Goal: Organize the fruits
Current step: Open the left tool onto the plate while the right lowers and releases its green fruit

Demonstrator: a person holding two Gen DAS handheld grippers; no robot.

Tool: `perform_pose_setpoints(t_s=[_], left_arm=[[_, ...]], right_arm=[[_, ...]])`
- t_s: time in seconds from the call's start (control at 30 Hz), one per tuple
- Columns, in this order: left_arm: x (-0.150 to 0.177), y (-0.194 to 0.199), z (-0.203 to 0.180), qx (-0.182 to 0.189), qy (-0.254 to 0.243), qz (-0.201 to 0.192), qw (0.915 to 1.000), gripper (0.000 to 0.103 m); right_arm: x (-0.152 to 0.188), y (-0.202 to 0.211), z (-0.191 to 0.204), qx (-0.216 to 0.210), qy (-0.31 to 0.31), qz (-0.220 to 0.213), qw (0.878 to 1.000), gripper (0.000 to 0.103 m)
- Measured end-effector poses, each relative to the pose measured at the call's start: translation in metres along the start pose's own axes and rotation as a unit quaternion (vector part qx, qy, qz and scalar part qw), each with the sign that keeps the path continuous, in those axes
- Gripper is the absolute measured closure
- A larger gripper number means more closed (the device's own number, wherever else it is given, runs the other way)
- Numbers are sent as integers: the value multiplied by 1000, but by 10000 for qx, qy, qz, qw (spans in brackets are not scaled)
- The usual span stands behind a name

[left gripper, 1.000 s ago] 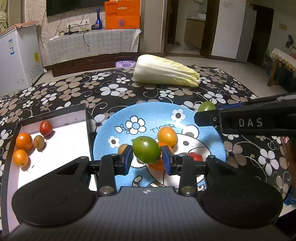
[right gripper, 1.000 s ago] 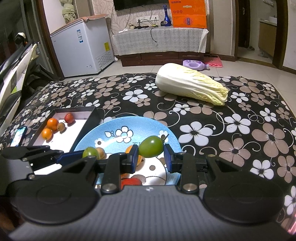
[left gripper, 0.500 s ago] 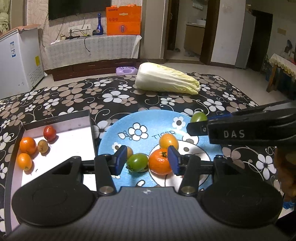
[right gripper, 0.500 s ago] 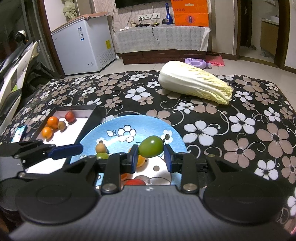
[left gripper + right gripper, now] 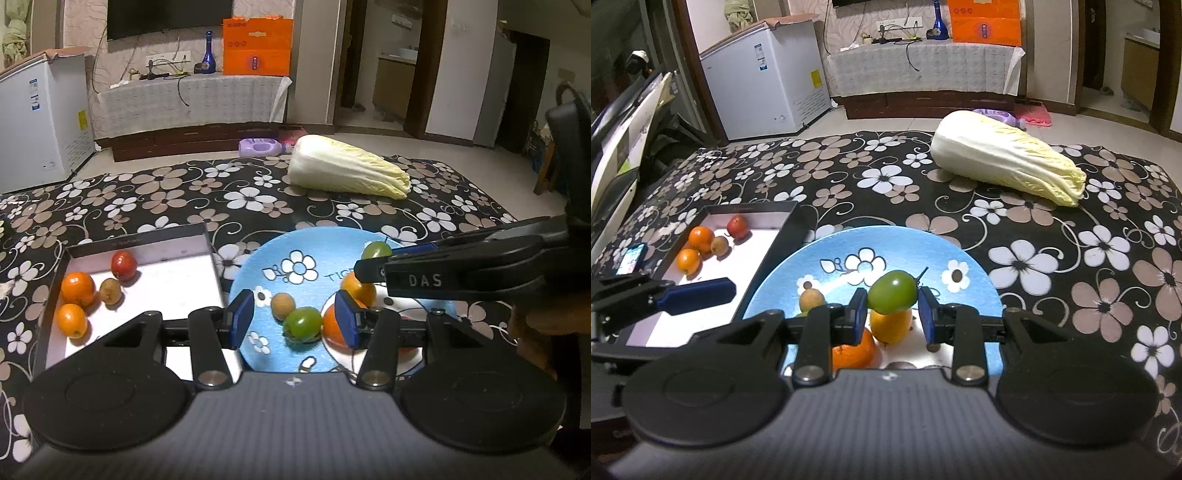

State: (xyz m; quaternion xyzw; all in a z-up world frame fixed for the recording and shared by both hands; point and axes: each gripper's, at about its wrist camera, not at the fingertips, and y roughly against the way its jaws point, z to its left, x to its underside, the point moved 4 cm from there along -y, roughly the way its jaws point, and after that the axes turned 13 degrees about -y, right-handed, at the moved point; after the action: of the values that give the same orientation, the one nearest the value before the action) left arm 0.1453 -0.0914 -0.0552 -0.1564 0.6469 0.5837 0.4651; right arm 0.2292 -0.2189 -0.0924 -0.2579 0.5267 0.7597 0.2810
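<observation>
Gripping a green fruit (image 5: 892, 291) above the blue plate (image 5: 905, 243), the right gripper (image 5: 892, 308) should be lowered gently; the left gripper (image 5: 291, 319) is held open, empty.

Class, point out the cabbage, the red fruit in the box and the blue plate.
cabbage (image 5: 1004, 162): right wrist view, middle of its body.
red fruit (image 5: 123, 265): left wrist view, its centre.
blue plate (image 5: 886, 240): right wrist view, bare far rim.

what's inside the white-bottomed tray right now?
The tray holds four fruits bunched at its far left end: two orange ones, a red one and a small brown one. Its near end is hidden behind the left claw.
</observation>
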Motion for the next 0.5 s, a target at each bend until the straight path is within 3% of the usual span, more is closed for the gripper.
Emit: perform_pose_setpoints(t_s=[0.5], left_arm=[[9, 18, 32, -246, 160, -4, 9996, 47]], right_arm=[[-3, -22, 11, 22, 7, 94, 10000, 70]])
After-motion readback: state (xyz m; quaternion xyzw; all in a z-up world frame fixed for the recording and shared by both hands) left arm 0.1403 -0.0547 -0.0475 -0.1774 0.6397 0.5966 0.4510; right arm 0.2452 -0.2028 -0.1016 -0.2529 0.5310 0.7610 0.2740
